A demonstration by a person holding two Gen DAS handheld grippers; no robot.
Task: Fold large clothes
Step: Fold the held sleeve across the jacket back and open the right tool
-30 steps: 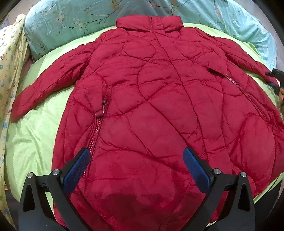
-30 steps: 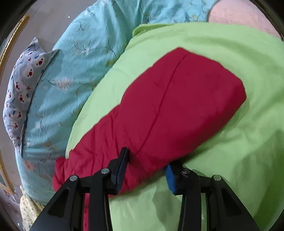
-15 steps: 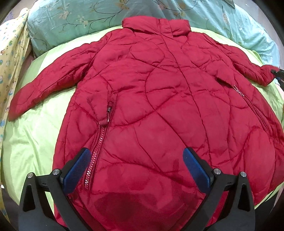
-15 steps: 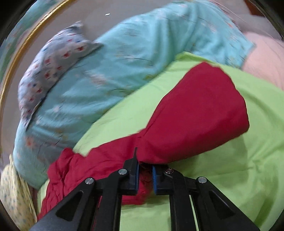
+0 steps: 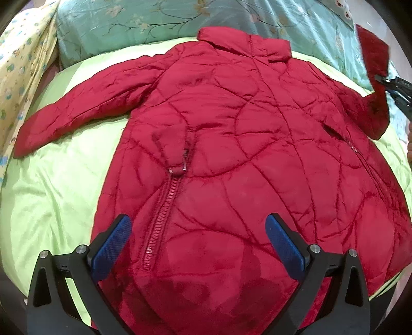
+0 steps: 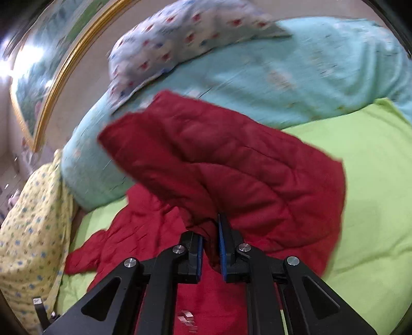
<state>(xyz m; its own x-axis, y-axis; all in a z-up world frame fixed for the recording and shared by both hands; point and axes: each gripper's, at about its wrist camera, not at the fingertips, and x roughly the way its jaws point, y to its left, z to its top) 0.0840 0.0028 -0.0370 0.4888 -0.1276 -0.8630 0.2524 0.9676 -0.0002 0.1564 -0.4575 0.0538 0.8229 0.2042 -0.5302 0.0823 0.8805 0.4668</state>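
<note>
A red quilted padded jacket lies spread flat, collar away from the left wrist camera, on a lime-green bed sheet. Its one sleeve stretches out flat across the sheet toward a yellow patterned cloth at the bed's edge. A zipper runs up the near part of the jacket to a small metal pull. Beyond the collar lies a pale turquoise floral quilt.

The left gripper hovers above the jacket's hem, its blue-padded jaws spread wide, holding nothing; the pads do not appear to touch the fabric.

The right gripper has its jaws closed tight on the jacket's other sleeve, a fold of red fabric pinched between the blue pads. That sleeve is lifted off the sheet, its cuff end raised and bent back above the bed. In the left wrist view the same sleeve stands up at the far right edge, with the right gripper clamped on it. The right wrist view is blurred; it shows a white pillow with small red and blue prints resting on the turquoise quilt, and a gold-framed picture on the wall behind.
</note>
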